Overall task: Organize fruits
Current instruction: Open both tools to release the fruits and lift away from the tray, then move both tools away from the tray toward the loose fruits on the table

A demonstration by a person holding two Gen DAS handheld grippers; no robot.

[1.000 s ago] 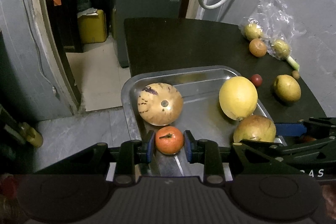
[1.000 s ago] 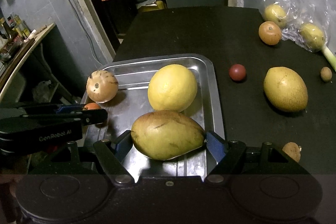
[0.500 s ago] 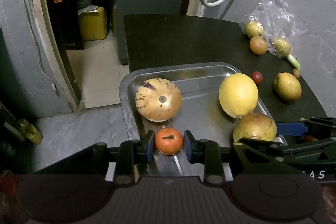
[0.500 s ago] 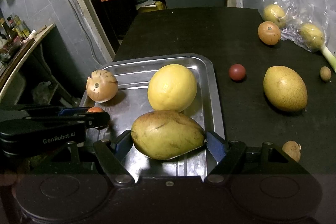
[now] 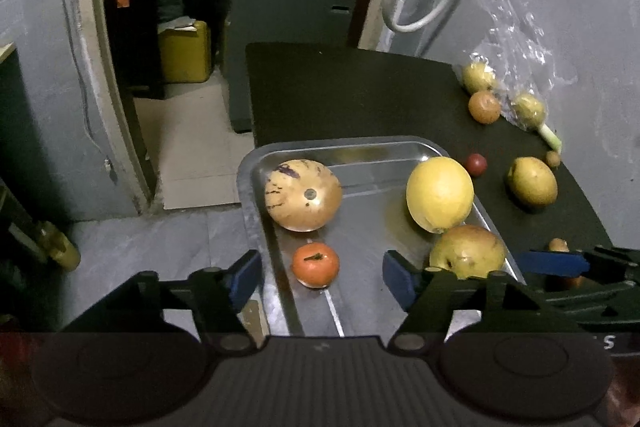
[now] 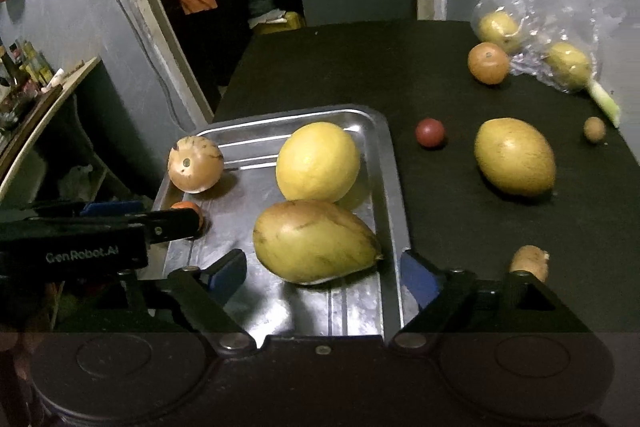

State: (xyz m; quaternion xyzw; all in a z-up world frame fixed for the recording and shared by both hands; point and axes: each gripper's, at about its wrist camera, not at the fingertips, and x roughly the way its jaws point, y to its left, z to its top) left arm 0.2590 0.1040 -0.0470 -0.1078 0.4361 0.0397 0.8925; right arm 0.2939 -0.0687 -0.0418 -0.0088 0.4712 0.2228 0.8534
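Left claw (image 5: 322,279): jaws apart, straddling the small orange fruit (image 5: 315,264) without touching it; fruit sits on the tray floor, lower centre of the left view.
Right claw (image 6: 322,277): jaws apart, either side of the mango (image 6: 314,241), which lies in the tray (image 6: 384,163) near its right wall.
Tray contents: striped round fruit (image 5: 303,194) upper left, yellow citrus (image 6: 318,161) centre.
On table (image 6: 360,67): second mango (image 6: 515,156), small red fruit (image 6: 429,132), orange fruit (image 6: 488,63), bagged fruit upper right.
Risk: round fruit may roll if a pad clips it on withdrawal.
Risk: tray's left edge seems to overhang the table; a push could tip it.
Room: tray floor open in the middle; claws close together, likely collision point.
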